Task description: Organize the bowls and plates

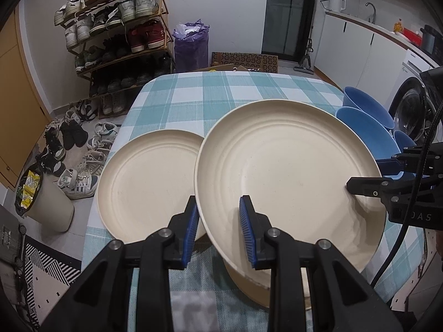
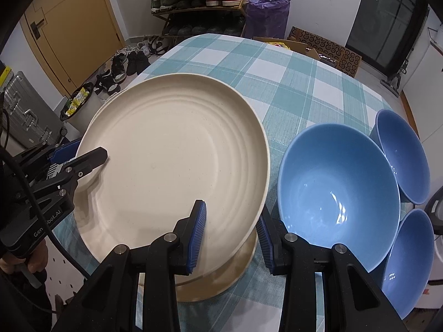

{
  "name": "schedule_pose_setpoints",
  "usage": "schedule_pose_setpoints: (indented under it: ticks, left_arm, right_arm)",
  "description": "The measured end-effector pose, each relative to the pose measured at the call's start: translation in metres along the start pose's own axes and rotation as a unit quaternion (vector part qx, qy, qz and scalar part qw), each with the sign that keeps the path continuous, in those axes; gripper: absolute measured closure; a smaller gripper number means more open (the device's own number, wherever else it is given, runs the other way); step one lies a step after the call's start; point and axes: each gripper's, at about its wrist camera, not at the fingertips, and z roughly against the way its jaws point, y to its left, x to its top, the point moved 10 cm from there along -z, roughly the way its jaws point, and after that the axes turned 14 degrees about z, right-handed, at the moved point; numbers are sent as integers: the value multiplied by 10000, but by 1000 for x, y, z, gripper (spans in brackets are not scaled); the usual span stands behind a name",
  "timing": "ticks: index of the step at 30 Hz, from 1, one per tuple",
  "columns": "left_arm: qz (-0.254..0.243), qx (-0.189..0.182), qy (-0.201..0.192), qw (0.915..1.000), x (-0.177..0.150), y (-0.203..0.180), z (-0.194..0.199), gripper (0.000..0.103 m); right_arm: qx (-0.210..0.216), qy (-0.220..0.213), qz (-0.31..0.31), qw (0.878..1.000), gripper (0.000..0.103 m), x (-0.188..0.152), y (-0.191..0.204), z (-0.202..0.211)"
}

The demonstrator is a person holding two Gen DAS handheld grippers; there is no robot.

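Observation:
A cream plate [image 1: 288, 171] [image 2: 177, 160] is held tilted above another cream plate [image 1: 249, 279] [image 2: 221, 279] on the checked tablecloth. My left gripper [image 1: 220, 231] straddles its near-left rim, jaws open around the edge. My right gripper [image 2: 231, 235] straddles the opposite rim, jaws also open around it; it shows at the right in the left wrist view [image 1: 368, 178]. A third cream plate [image 1: 146, 182] lies flat to the left. Three blue bowls [image 2: 337, 177] [image 2: 401, 155] [image 2: 407, 254] stand on the right; they also show in the left wrist view [image 1: 365, 130].
The checked table [image 1: 221, 94] extends far ahead. Beyond its left edge are a shoe rack [image 1: 116, 33], loose shoes and a bin [image 1: 41, 202] on the floor. A counter and washing machine [image 1: 409, 110] stand on the right.

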Motion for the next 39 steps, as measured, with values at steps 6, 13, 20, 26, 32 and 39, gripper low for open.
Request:
schedule_pose_setpoints:
  ticks: [6,13,20,26,32,39]
  left_arm:
    - [-5,-1,13,10000,-12,-1,0,75]
    - [-6,0,-17,10000,-25,-1,3,75]
    - [2,-11,41,10000,-37,-1,-1,75]
    - [-36,19,102,9999,-47,-4,-7,75]
    - [-63,58,128,9999,-50,-5,-11,75]
    - [-64,79,185,9998,-55,-4,-17,75]
  right_arm:
    - [10,9,-4,10000,66,-10,5,-3]
    - [-6,0,-20,10000,66,-21,10,-3]
    - [23,39,-10,10000,66,-33,17,-9]
    - [16,71,-16,10000,66,-39,15,-15]
    - [33,88,-41,9999,66,-45,14,-20]
    - [-6,100,-44,9999,66,-49,13,-25]
